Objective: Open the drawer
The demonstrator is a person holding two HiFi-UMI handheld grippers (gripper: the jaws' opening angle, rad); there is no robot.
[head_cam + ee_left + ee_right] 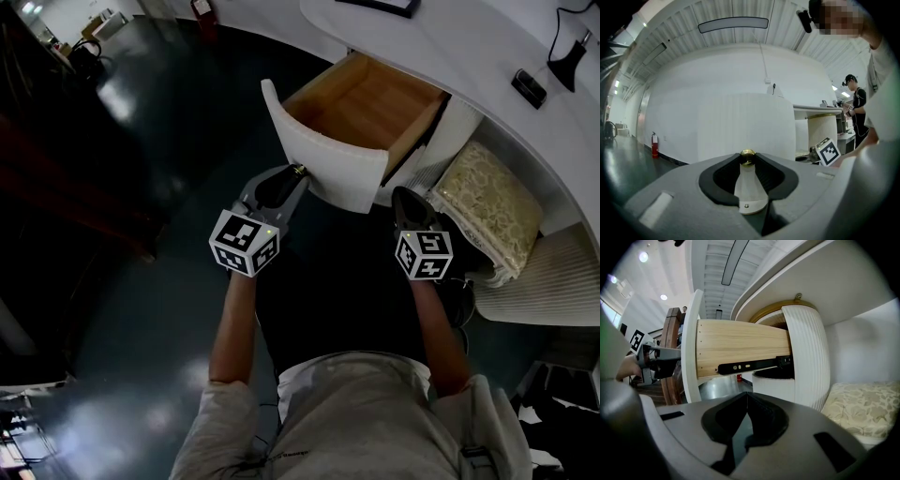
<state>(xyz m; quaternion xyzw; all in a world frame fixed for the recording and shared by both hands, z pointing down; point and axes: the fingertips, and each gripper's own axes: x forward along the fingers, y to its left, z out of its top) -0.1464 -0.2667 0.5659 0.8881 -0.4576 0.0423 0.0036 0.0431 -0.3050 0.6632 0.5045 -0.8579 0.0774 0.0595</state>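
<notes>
The drawer (pixel 366 103) is pulled far out of the white desk, and its bare wooden inside shows in the head view. My left gripper (pixel 298 172) is at the drawer's white ribbed front (pixel 319 155). In the left gripper view its jaws (pixel 747 158) are closed on the small brass knob (pixel 747 156), with the front panel (pixel 745 122) right behind. My right gripper (pixel 405 195) hangs beside the drawer, holds nothing and touches nothing, and its pads meet at the tip (pixel 746 393). From that side the wooden drawer wall (pixel 740 345) and its black slide rail (pixel 754 364) are visible.
A gold-patterned cushioned stool (pixel 492 206) stands right of the drawer, under the curved white desk top (pixel 450 37). A small black device (pixel 530 87) lies on the desk. Dark glossy floor (pixel 141 141) spreads to the left. A person (pixel 857 108) stands far off, and a fire extinguisher (pixel 655 143) leans by the wall.
</notes>
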